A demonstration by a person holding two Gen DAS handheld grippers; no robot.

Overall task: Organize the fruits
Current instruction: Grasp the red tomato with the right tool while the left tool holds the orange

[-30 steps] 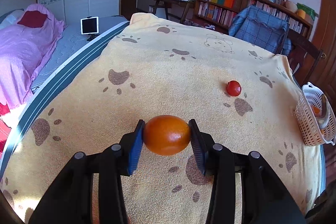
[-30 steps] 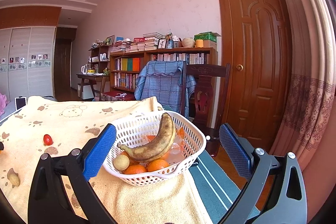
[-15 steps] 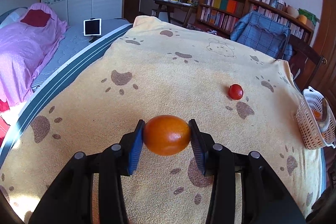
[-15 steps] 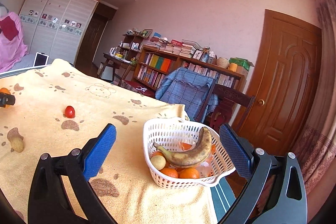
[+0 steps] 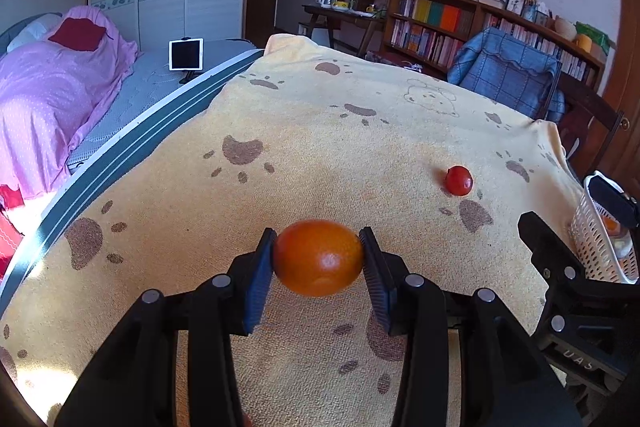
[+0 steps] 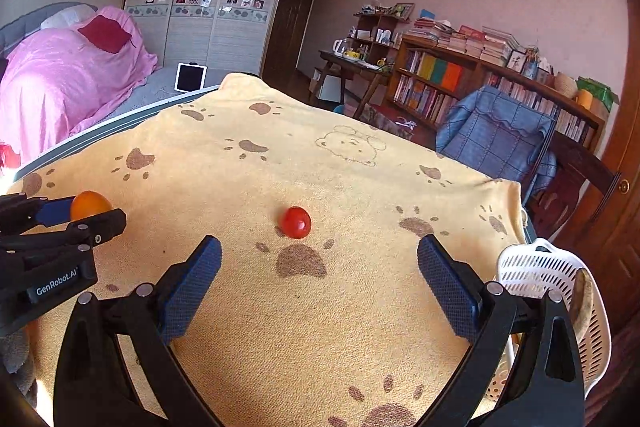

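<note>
My left gripper [image 5: 318, 259] is shut on an orange fruit [image 5: 318, 257], held a little above the yellow paw-print cloth [image 5: 320, 131]. That fruit [image 6: 90, 205] and the left gripper [image 6: 68, 223] also show at the left edge of the right wrist view. A small red tomato [image 6: 296, 222] lies on the cloth ahead of my right gripper [image 6: 320, 283], which stands wide open with nothing between its pads. The same tomato [image 5: 459, 180] sits to the right in the left wrist view. A white basket [image 6: 552, 303] with a banana [image 6: 582, 303] in it stands at the table's right edge.
The right gripper [image 5: 576, 223] reaches in from the right, partly covering the basket [image 5: 600, 251]. Behind the table's far right corner stands a chair with a blue cloth [image 6: 496, 135]. A bed with a pink cover [image 6: 64, 83] lies to the left, a bookshelf [image 6: 460, 75] at the back.
My right gripper has swung left from the basket to face the tomato, and has come into the left wrist view. The left gripper has kept still with the orange fruit.
</note>
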